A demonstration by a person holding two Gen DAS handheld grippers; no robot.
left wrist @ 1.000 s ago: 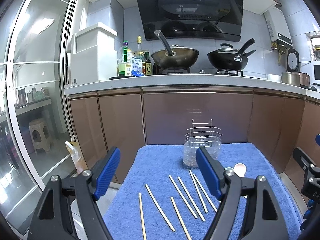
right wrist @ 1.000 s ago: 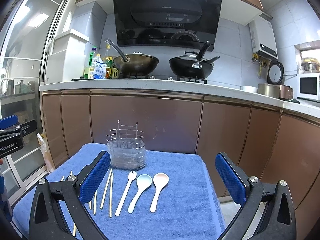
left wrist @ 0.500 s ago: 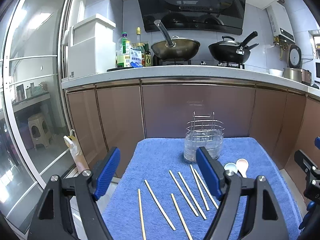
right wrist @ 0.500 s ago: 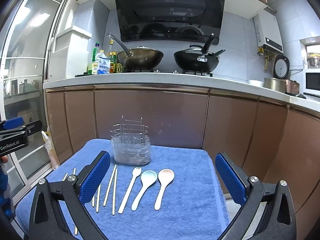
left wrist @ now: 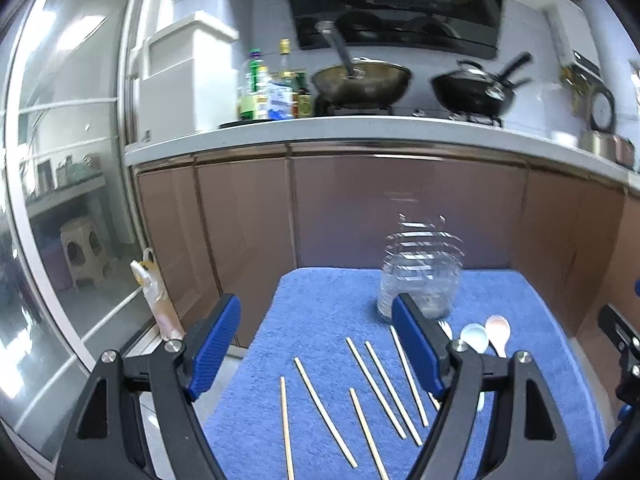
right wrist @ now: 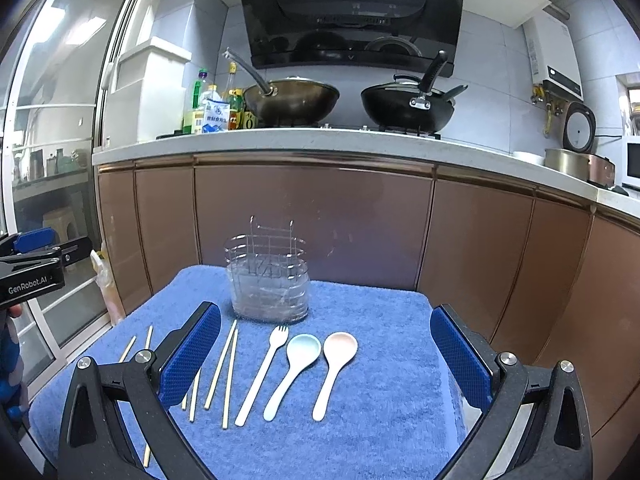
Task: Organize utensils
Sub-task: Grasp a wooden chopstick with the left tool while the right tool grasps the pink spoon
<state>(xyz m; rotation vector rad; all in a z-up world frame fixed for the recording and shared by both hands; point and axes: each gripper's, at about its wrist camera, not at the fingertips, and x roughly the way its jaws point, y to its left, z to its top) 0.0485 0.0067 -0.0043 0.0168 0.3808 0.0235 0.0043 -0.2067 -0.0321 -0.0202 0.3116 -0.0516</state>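
Taking the wire utensil holder (right wrist: 267,280) at the far edge of the blue towel (right wrist: 384,360) as the landmark, the chopsticks (left wrist: 376,388) lie loose to its near left, fanned out with their long axes running roughly from the near edge toward the holder. The left tongs (left wrist: 316,348) hang above them, spread wide and holding nothing. Straight in front of the holder lies the white fork (right wrist: 262,372), then to its right the pale blue spoon (right wrist: 294,372) and the pink spoon (right wrist: 334,368), all three with heads toward the holder and handles pointing back at the near edge. The right tongs (right wrist: 326,356) hover above these, also wide open and empty, with the three handles lying between their blades. Nothing appears to stand in the holder yet, so the sorting looks unstarted. The left tongs are nearer the chopsticks and the right nearer the spoons; since each piece lies lengthwise along the tongs' reach, a pinch across its thin width seems the natural approach.
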